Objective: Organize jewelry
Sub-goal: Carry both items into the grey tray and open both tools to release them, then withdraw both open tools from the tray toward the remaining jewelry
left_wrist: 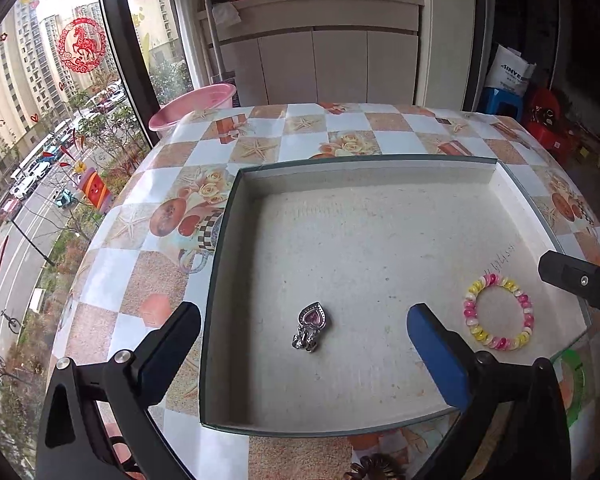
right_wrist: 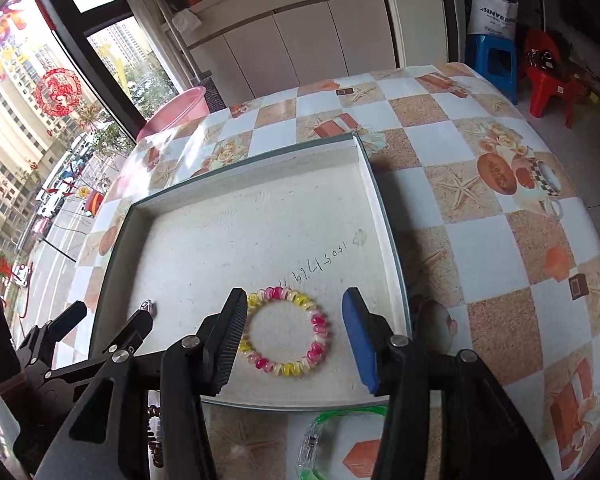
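Note:
A shallow white tray (left_wrist: 380,172) with a grey-green rim lies on the checked tablecloth. On its floor rests a silver heart pendant (left_wrist: 310,326) with a pink stone, and my left gripper (left_wrist: 302,314) stands wide open above it, a finger on each side, touching nothing. A pink, yellow and white coil bracelet (right_wrist: 286,332) lies flat near the tray's right wall. My right gripper (right_wrist: 295,300) is open around the bracelet, pads apart from it; the black left finger covers part of its edge. In the left wrist view the bracelet (left_wrist: 499,312) sits right of the blue pad.
A green translucent bangle (right_wrist: 340,420) and a brown spiral hair tie (left_wrist: 376,468) lie on the table in front of the tray. A pink basin (left_wrist: 196,106) stands off the far left corner by the window. Blue and red stools (right_wrist: 494,64) stand beyond the table's right side.

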`<state>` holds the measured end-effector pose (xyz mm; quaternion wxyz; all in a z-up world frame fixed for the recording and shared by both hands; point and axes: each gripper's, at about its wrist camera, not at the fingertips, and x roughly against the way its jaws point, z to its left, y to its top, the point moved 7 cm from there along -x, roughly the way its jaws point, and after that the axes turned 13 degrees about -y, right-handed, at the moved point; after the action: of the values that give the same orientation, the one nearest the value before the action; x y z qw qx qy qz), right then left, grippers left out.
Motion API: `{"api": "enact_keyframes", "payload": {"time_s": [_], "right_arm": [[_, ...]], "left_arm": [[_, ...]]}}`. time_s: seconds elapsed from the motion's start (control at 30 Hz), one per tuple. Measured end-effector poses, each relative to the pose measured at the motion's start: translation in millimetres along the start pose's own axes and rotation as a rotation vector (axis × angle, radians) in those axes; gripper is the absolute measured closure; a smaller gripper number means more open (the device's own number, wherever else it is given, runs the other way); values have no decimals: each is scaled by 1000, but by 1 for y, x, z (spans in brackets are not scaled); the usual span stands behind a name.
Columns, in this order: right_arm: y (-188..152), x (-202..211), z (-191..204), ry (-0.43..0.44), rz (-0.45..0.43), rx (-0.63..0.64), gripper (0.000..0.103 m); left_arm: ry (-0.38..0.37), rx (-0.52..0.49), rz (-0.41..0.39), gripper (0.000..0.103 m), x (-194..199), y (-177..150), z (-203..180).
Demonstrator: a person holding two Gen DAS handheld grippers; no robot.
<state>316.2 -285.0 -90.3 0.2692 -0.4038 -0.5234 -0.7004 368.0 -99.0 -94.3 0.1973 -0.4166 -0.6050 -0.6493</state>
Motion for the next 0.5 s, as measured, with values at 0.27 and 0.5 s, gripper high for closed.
{"api": "enact_keyframes", "payload": {"time_s": [0.27, 0.5], "right_arm": [[0, 38, -8, 68, -47, -46, 17], [-12, 91, -19, 153, -150, -80, 12]], "left_arm": [[-53, -4, -49, 0, 52, -1, 6], [-84, 30, -59, 0, 102, -30, 19]]}}
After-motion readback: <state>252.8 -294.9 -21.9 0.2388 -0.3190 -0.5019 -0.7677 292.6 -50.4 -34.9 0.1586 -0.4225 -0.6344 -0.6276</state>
